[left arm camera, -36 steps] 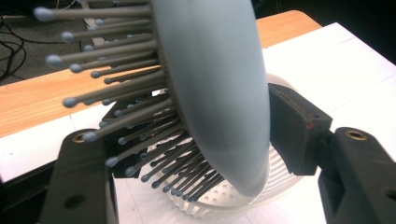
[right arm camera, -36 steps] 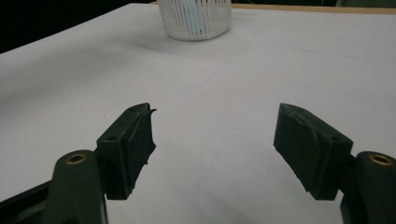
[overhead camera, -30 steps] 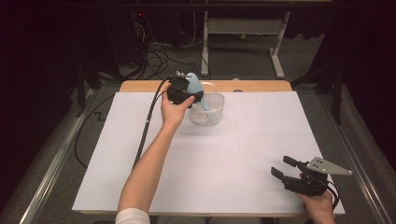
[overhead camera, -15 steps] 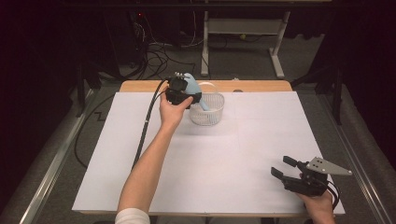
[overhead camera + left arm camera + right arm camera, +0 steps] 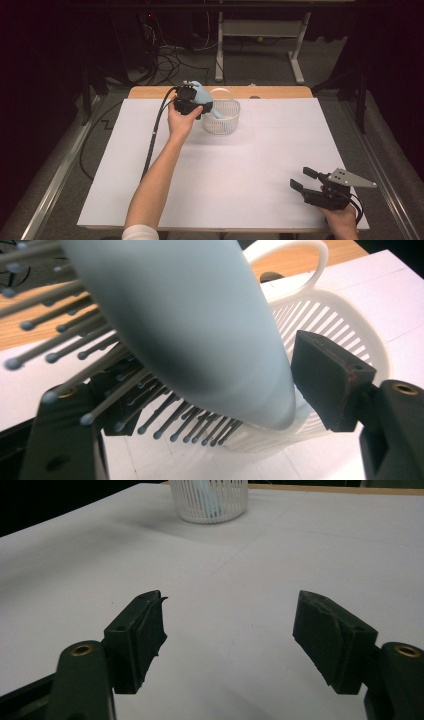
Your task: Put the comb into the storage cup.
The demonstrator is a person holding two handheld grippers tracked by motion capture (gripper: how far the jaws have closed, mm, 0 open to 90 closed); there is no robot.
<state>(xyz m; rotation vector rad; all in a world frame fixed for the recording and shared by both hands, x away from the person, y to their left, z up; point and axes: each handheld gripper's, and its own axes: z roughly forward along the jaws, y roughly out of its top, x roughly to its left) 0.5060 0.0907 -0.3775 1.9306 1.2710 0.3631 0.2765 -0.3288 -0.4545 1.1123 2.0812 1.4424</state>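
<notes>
A light blue hairbrush (image 5: 201, 94) with grey bristles (image 5: 165, 415) is between the jaws of my left gripper (image 5: 198, 106), which is shut on it. The brush tilts, its handle end dipping over the rim into a white slatted basket (image 5: 223, 121) at the table's far middle. In the left gripper view the brush (image 5: 190, 330) is very close and the basket (image 5: 350, 325) sits just behind it. My right gripper (image 5: 303, 180) rests near the front right edge, open, with nothing between its fingers (image 5: 230, 630).
White paper (image 5: 240, 170) covers the table, with a wooden strip (image 5: 280, 92) along the far edge. The basket (image 5: 210, 502) stands far ahead in the right gripper view. A black cable (image 5: 155, 135) trails from the left gripper. Desk legs and floor cables lie beyond the table.
My left gripper has shifted slightly left and tilted, so the brush handle now slants down into the basket. The right gripper has stayed put.
</notes>
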